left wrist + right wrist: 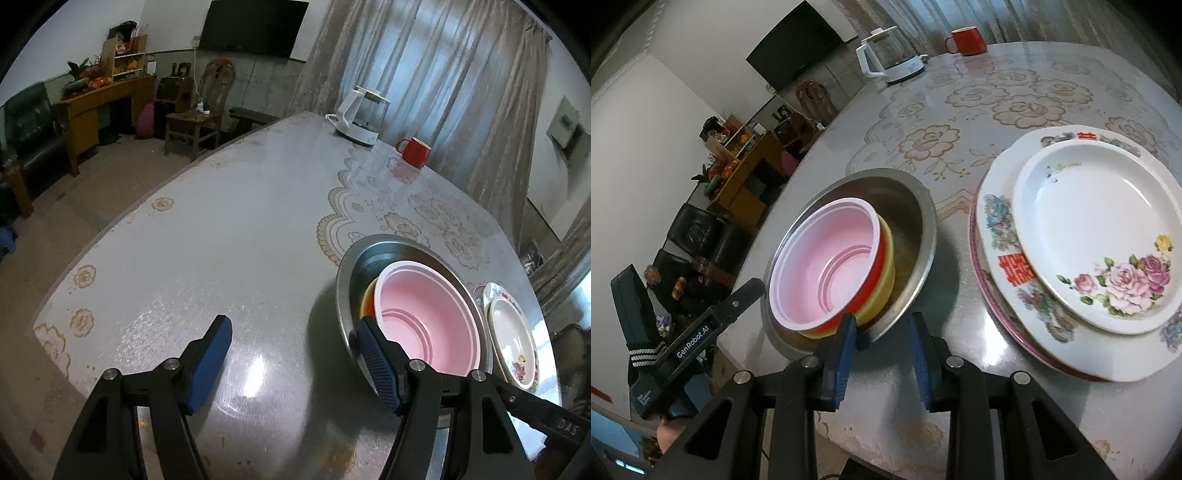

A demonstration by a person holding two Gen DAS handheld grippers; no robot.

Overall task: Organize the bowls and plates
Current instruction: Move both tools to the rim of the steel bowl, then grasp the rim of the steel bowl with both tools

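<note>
A steel basin [343,295] [918,206] sits on the table. Nested in it are a pink bowl [428,314] [827,258], a red bowl [881,266] and a yellow bowl [891,275], all leaning toward its near wall. To its right lies a stack of plates [513,332]: a small rose-patterned plate [1100,236] on a larger flowered plate [997,229]. My left gripper [293,325] is open and empty over bare table, its right finger by the basin's left rim. My right gripper [882,319] hovers at the basin's near rim, jaws narrowly apart with nothing pressed between them.
A white electric kettle [360,118] [890,55] and a red mug [415,149] [966,38] stand at the table's far side. The table's edge [110,229] curves along the left, with a wooden chair [199,110] and desk beyond it.
</note>
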